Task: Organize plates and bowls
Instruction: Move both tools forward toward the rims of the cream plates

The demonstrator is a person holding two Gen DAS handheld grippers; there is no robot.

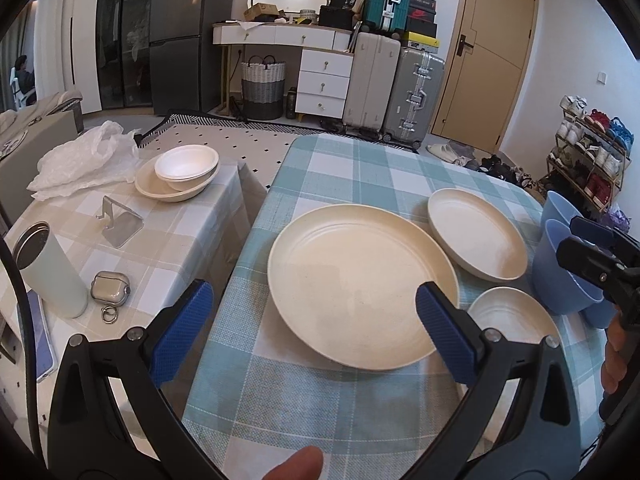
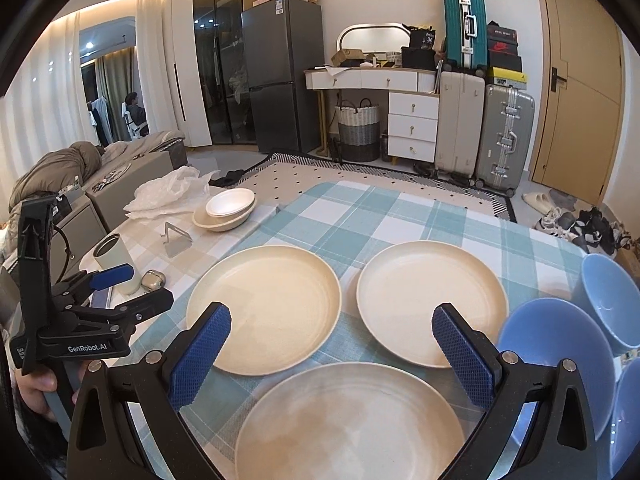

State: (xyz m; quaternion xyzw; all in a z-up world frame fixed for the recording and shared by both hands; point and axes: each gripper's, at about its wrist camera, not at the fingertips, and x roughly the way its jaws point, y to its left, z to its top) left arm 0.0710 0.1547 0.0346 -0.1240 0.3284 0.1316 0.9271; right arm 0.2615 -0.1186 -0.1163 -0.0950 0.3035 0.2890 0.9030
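Nearest the lens in the right wrist view: right gripper, jaws spread wide and empty, blue pads framing the near plate at bottom centre. Beyond it, side by side and apart on the checked tablecloth: left plate and right plate, the latter's near rim just behind the right-hand pad. At the right edge, blue bowls clustered close together. At left, seen side-on, left gripper, jaws parted, held by a hand.

In the left wrist view: left gripper released wide, nothing between the pads; largest here the left plate, its near-right rim passing behind the right-hand pad. Right plate at upper right, near plate low right and partly hidden behind the arm. Blue bowls at the right edge, partly behind the right gripper. Clearer in this view: side table at left with stacked white bowls, plastic bag, tumbler, earbud case. A fingertip at the bottom edge.
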